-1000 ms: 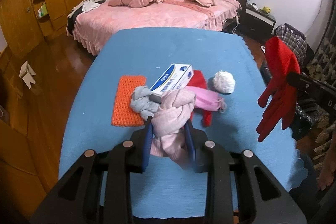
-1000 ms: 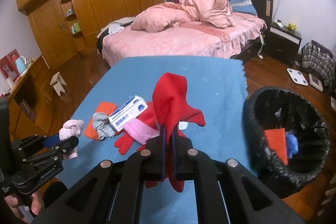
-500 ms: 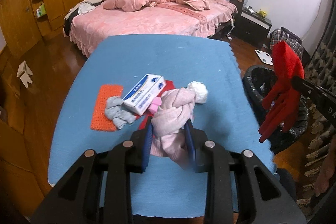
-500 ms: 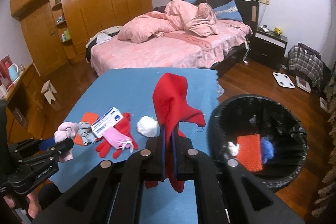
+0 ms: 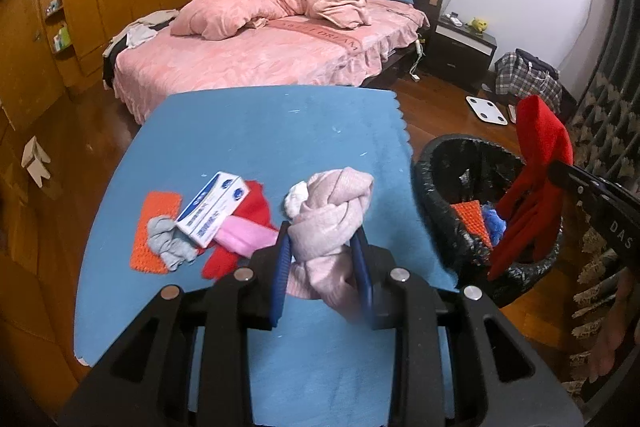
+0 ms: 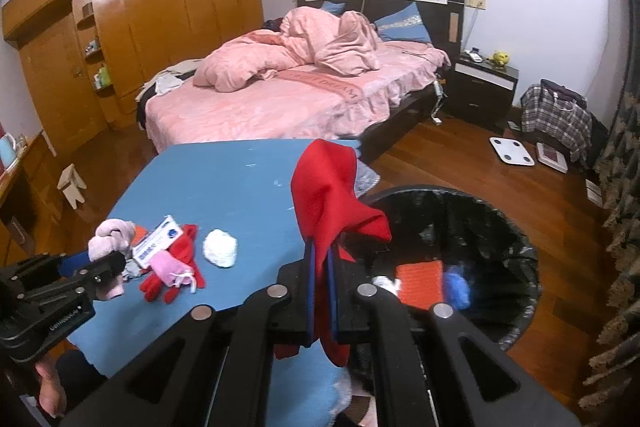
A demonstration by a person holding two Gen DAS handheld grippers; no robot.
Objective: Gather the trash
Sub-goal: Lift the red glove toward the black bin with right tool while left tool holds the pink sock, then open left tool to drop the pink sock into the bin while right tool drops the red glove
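We have the red glove [image 6: 332,203] pinched tight in our right gripper [image 6: 322,291], hanging at the near left rim of the black bin [image 6: 520,251]. Our left gripper [image 5: 322,267] clamps a knotted pink cloth [image 5: 332,211] over the blue table [image 5: 256,131]. If we let go of the glove now, its limp fingers could catch the rim and slide to the floor. The cloth's loose tail may snag the box [image 5: 212,209] and the rest of the pile at the left.

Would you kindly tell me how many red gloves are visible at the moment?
2: one red glove hangs clamped in the right gripper beside the bin; the other glove lies on the blue table, partly covered.
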